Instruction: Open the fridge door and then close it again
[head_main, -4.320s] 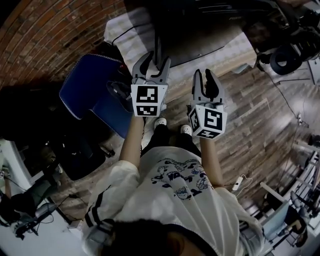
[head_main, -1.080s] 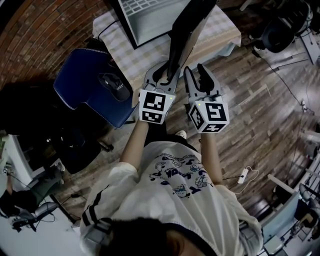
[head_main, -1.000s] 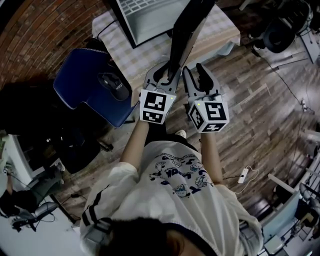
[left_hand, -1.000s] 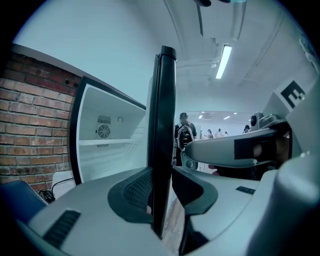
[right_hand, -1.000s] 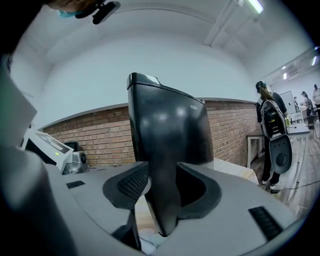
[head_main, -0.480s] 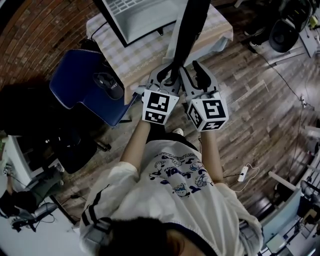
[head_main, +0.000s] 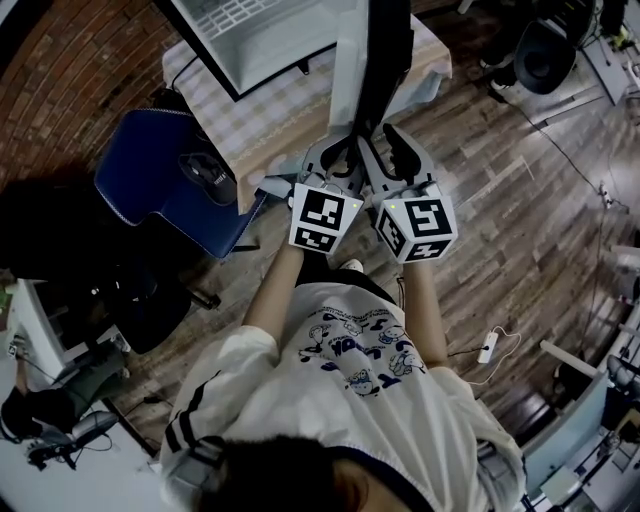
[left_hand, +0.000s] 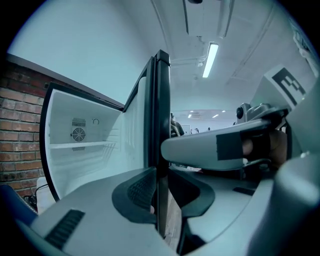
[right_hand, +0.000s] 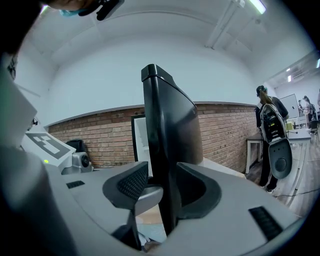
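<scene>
The fridge door (head_main: 375, 60) stands swung well out from the open fridge cabinet (head_main: 250, 30), its free edge turned toward the person and the white interior exposed. That edge runs upright between the jaws of the left gripper (head_main: 335, 150), which have just been closing and now clamp it near its lower end, pads on both faces. The right gripper (head_main: 378, 135) sits just beside the left, its jaws wider apart and astride the same door, apparently without clamping. With the door already open, the closing swing is judged to be next: the operator should keep the clamp square on the edge, move the hand along the door's arc about the hinge rather than in a straight line, and release before the door reaches the cabinet. The cabinet rests on the cloth-covered counter (head_main: 250, 120).
</scene>
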